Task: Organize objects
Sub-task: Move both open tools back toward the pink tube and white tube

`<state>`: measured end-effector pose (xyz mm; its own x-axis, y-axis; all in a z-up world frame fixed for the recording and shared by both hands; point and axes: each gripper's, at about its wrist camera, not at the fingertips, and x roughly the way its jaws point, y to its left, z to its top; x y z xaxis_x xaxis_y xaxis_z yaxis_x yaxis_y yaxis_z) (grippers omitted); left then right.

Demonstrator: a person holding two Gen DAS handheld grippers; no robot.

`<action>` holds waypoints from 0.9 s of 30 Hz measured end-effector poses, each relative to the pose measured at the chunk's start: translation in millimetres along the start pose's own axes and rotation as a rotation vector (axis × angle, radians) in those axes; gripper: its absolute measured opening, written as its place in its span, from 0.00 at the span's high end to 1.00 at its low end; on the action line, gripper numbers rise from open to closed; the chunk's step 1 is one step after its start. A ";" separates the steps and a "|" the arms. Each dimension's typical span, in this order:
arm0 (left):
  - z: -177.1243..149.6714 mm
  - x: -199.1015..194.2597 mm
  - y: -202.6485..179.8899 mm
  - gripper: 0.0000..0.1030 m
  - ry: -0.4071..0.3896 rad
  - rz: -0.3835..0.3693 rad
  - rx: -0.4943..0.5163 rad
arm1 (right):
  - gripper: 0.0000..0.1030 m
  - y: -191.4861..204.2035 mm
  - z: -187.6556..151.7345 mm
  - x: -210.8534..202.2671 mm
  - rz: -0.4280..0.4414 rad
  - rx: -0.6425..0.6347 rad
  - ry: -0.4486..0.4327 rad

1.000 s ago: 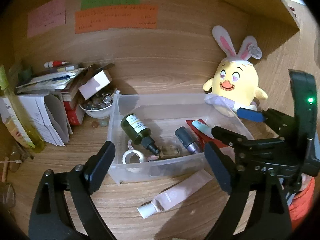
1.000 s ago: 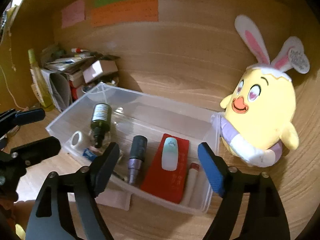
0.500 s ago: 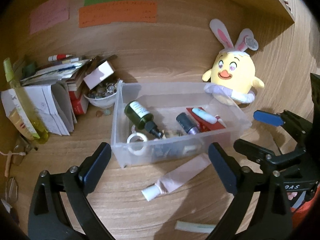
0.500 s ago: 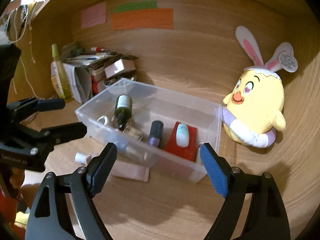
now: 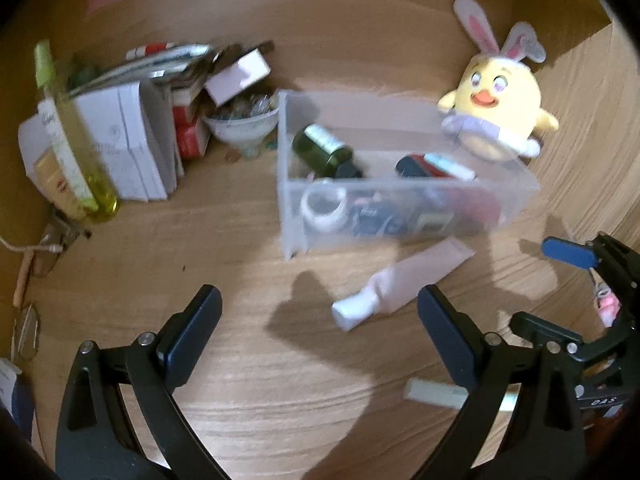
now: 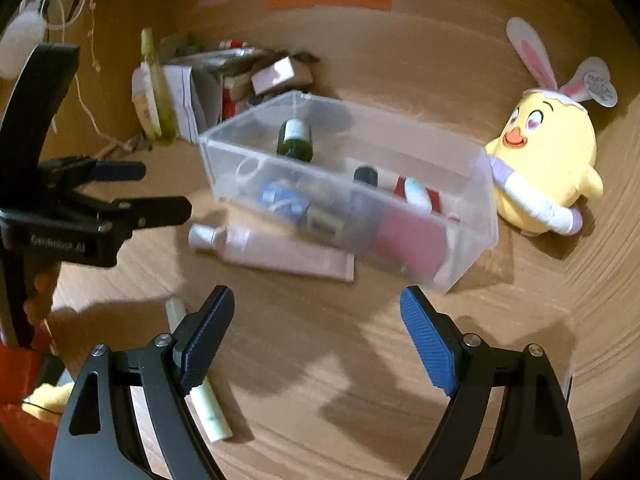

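Both hand-held grippers have backed off the clear bin, jaws empty

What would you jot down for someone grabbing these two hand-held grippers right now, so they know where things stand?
Left gripper: open, empty, above bare desk.
Right gripper: open, empty.
Clear bin: already holds a green bottle, a tape roll, a red card and some smaller bits.
Left outside: pink tube lying against the bin's near wall; pale green stick on the desk by the right gripper's finger.
The plush chick sits beside the bin.
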<state>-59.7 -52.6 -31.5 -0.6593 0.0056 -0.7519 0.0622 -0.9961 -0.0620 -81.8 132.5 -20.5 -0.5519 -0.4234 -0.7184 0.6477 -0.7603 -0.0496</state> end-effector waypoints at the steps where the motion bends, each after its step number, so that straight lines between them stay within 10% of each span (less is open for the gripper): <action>1: -2.9 1.8 1.7 0.04 0.010 0.004 -0.002 | 0.19 2.2 -3.2 0.1 -0.006 -0.007 0.005; 16: -25.9 15.9 16.8 0.04 0.109 0.051 -0.004 | 0.22 35.2 -23.7 19.4 0.166 -0.016 0.097; 27: -10.7 41.6 -20.1 0.04 0.156 0.003 0.152 | 0.85 47.6 -29.6 20.9 0.177 -0.083 0.120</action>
<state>-80.4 -31.4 -68.6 -0.5348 0.0040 -0.8450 -0.0573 -0.9979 0.0316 -46.9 102.0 -58.4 -0.3631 -0.4809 -0.7980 0.7725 -0.6342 0.0307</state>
